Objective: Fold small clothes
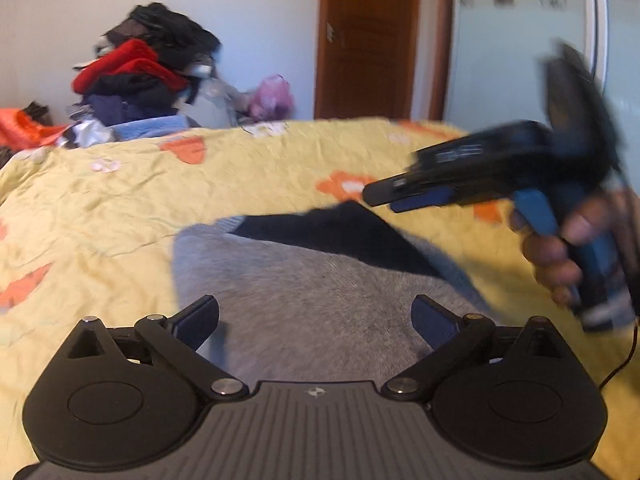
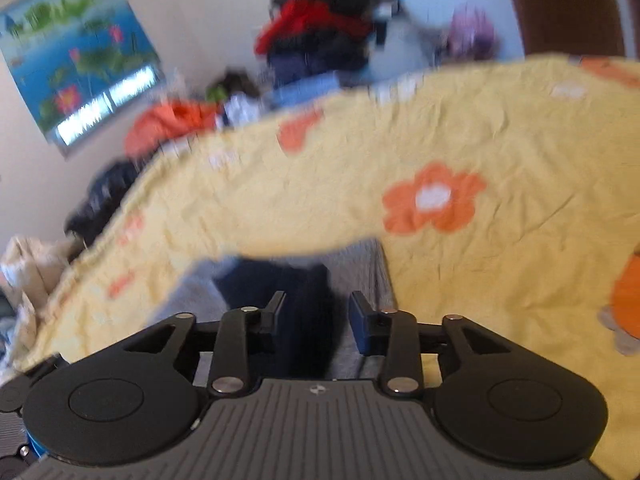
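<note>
Left claw (image 1: 316, 320) stands spread as wide as it goes, nothing between its fingers (image 1: 200, 318), hovering low over the grey garment (image 1: 304, 292) on the bed. Its own view shows the grey knit filling the gap between the two tips, but the cloth lies below them, not pinched.

Right claw (image 2: 316, 316) is partly closed, with a clear gap between its pads; in its own view the dark navy part (image 2: 288, 292) of the garment shows through that gap, and the pads do not appear to press on it. From the left view this claw (image 1: 382, 197) is seen side-on and blurred, held in a hand (image 1: 560, 256) above the garment's far right edge, its tips just past the dark panel (image 1: 340, 232).

The garment lies flat on the yellow bedspread (image 1: 120, 220) with orange flowers, grey with a dark navy band at its far end. It sits near the front of the bed, towards the person.

Beyond the bed a pile of clothes (image 1: 140, 76), black, red and blue, is heaped against the wall. A brown door (image 1: 366, 40) stands behind, and in the right view a poster (image 2: 76, 60) hangs on the wall.
</note>
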`<state>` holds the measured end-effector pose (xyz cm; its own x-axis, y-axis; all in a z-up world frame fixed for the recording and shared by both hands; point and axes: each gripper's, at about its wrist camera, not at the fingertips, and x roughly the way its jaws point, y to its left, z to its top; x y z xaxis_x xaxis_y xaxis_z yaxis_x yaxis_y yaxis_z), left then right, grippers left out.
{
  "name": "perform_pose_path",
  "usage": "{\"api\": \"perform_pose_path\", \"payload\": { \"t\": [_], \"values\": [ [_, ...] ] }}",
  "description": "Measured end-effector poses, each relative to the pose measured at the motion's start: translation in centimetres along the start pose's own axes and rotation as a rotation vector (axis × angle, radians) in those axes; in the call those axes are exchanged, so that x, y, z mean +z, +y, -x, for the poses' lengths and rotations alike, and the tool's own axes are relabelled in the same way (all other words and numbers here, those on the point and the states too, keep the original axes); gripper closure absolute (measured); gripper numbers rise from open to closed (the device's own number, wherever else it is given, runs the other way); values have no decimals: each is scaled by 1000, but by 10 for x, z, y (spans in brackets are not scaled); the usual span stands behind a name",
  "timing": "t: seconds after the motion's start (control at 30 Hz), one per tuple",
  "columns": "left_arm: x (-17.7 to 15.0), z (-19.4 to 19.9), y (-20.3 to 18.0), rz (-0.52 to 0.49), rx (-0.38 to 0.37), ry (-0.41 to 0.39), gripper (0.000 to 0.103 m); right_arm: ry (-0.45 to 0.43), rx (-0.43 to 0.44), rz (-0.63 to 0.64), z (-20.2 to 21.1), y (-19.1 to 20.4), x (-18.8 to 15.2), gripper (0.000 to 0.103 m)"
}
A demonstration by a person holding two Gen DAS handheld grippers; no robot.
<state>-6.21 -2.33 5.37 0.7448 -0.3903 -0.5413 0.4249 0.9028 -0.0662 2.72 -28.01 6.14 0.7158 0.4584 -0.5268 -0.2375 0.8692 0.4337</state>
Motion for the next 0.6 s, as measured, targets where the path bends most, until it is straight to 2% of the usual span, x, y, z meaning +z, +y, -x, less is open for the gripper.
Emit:
{"api": "perform_pose_path", "payload": {
  "t": [0.07,0.1,0.2,0.23,0.27,0.3,0.37,0.43,0.5,0.53,0.57,0.6],
  "values": [
    [-4,3,-1,15,6,10,0,-18,92,-22,16,12,-8,45],
    [-7,-1,-4,-5,6,31,0,-2,125,-18,15,21,-12,42],
    [-16,-25,-18,-85,80,75,0,66,167,3,-6,38,-21,41],
    [-17,-31,-20,-78,83,78,0,109,139,-4,-21,37,-23,42],
    [-17,-36,-21,-61,84,68,0,135,93,-6,-36,31,-25,54],
    [-15,-41,-21,-59,90,67,0,94,88,13,-42,24,-28,58],
    [-10,-47,-17,-38,88,81,0,77,95,-37,-48,6,-22,74],
    [-8,-41,-15,-30,86,100,0,114,105,-135,-50,-7,-14,76],
    [-11,-23,-14,-23,90,86,0,131,84,-145,-39,-3,-13,75],
    [-14,-11,-14,-21,86,69,0,119,73,-125,-26,4,-15,65],
    [-19,0,-15,-31,91,51,0,92,69,-96,-11,12,-19,49],
    [-25,11,-19,-64,104,28,0,61,79,-55,6,21,-24,40]
  ]
}}
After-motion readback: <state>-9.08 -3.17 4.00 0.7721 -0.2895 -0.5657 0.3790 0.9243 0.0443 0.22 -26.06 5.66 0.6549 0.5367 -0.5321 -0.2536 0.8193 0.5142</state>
